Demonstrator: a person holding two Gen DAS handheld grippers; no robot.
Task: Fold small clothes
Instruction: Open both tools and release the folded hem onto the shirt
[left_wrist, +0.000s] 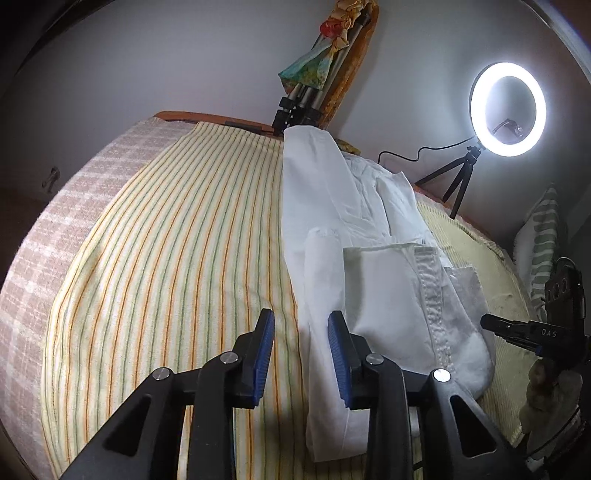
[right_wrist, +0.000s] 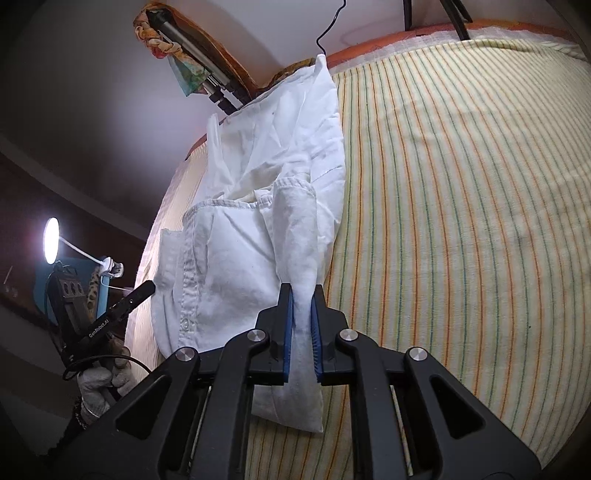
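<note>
Soft white cotton shirt (left_wrist: 373, 258), creased and partly folded into a long narrow bundle, lying lengthwise across a ribbed yellow bed cover with thin orange and green stripes (left_wrist: 177, 240), from frame centre up toward the top edge in the left wrist view. Stitched button placket with small white buttons (right_wrist: 186, 295) running down the shirt's left side in the right wrist view; a chest pocket just left of it. Right claw (right_wrist: 302, 295), black plastic with ridged blue pads, pinching a folded sleeve-like strip of the white fabric at lower centre. Left claw (left_wrist: 301, 325) spread wide, its blue pads straddling the shirt's long folded edge at lower centre, pads apart from the cloth as far as can be told. Pink-and-white checked woven blanket (left_wrist: 55, 236) along the left edge. Glowing round ring light on a small black tripod (left_wrist: 506, 110) at upper right.
</note>
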